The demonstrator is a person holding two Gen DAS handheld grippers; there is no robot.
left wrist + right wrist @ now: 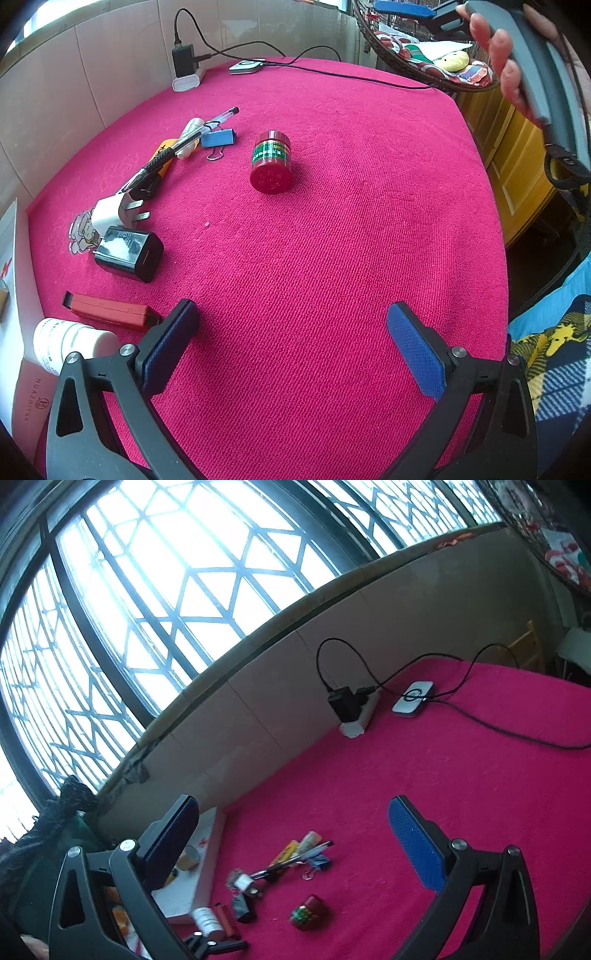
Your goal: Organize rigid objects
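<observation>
Only one string I can read — "HUAZHIYUN", printed vertically with a small round logo above it, on the white box (27, 391) at the table's left edge in the left wrist view. The red jar (271, 160) carries a green label, the white bottle (70, 345) has grey print — both too blurred to read.

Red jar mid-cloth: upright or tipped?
Tipped. The red jar lies on its side on the pink cloth: one round end faces the left wrist camera and the green label band wraps crosswise.
</observation>
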